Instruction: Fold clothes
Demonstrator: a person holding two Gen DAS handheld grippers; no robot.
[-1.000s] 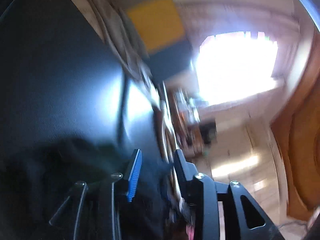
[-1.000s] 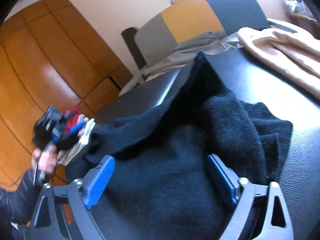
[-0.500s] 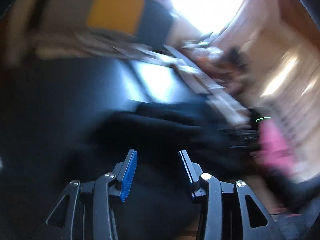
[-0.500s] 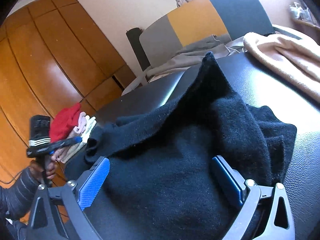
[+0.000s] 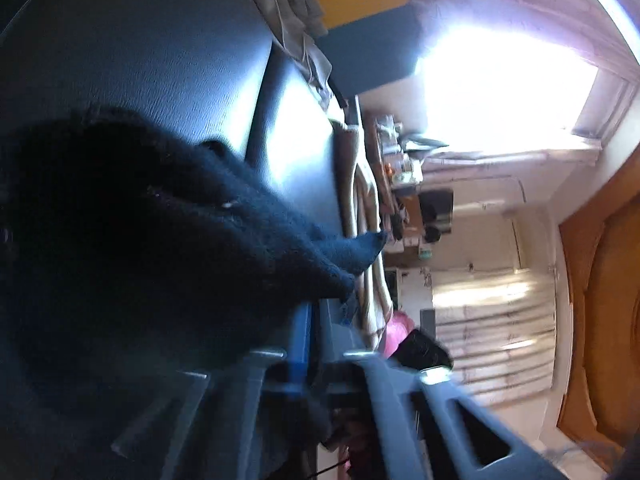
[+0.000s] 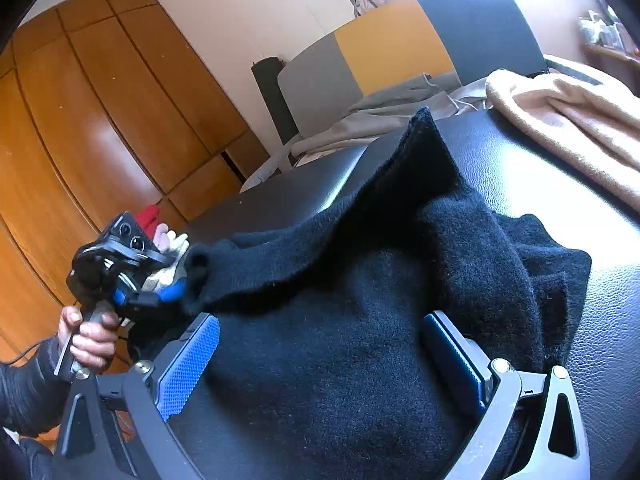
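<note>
A black knit sweater (image 6: 360, 320) lies bunched on the black leather surface (image 6: 520, 168). My right gripper (image 6: 320, 356) is open, its blue pads resting over the sweater's body. My left gripper (image 6: 176, 292) is at the left in the right wrist view, shut on the sweater's sleeve end (image 6: 200, 272). In the left wrist view the jaws of the left gripper (image 5: 314, 320) stand together with the black sleeve (image 5: 160, 232) draped over them.
A beige garment (image 6: 568, 128) lies at the right on the leather surface. A grey garment (image 6: 380, 120) lies at the back near a grey, yellow and dark headboard (image 6: 392, 44). A stack of red and pale clothes (image 6: 160, 228) and wooden wardrobe doors (image 6: 80, 140) stand left.
My left gripper was open half a second ago; now it is shut on the sleeve end and has swung round. My right gripper has stayed open over the sweater.
</note>
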